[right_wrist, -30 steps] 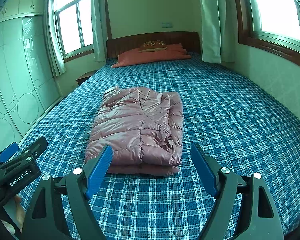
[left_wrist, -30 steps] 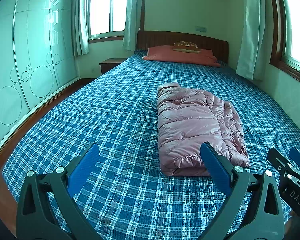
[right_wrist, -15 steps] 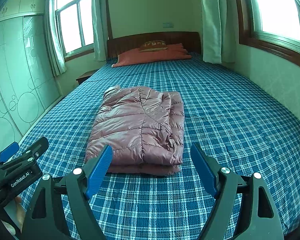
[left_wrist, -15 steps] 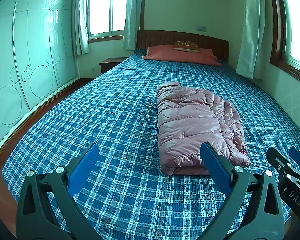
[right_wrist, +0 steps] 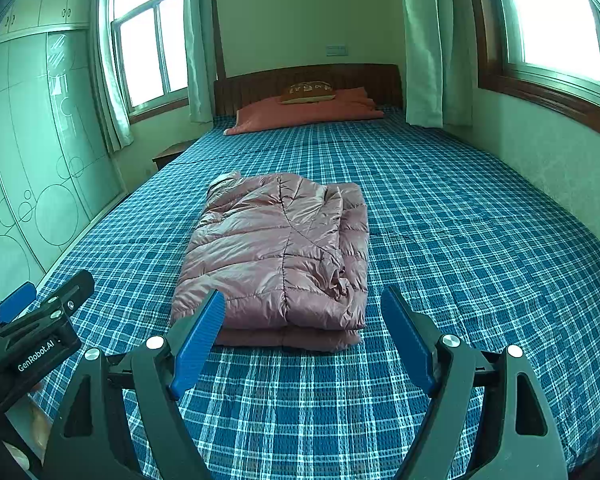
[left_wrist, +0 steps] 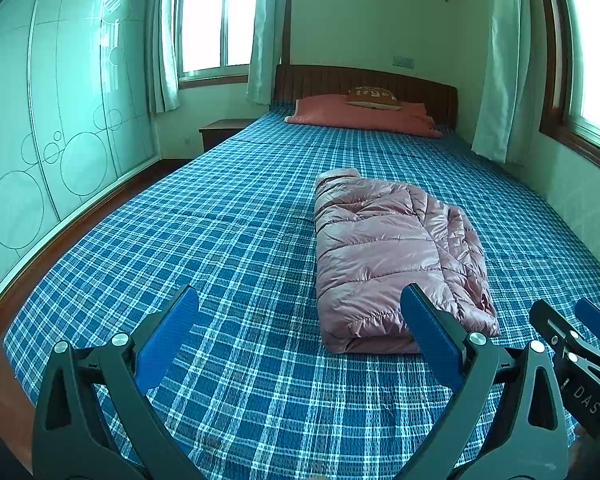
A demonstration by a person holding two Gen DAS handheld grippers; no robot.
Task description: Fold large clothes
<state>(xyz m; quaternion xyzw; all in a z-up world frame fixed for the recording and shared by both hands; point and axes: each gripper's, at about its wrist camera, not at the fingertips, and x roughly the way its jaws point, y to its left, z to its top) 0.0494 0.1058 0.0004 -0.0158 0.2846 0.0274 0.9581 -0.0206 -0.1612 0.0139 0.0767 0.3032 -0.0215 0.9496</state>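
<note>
Jacket [right_wrist: 276, 252], pink and quilted, lies folded into a neat rectangle on the blue plaid bed [right_wrist: 460, 220], well short of the red pillow [right_wrist: 300, 114] by the headboard. Left gripper [left_wrist: 300, 332] and right gripper [right_wrist: 302, 340] hover near its front edge, fingers spread wide, apparently touching nothing, holding nothing.

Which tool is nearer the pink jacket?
Right. The right tool faces the pink jacket head-on at its near edge; the left tool sits off to its left.

Glossy quilted jacket [right_wrist: 276, 252], woven bedspread [right_wrist: 460, 220]
</note>
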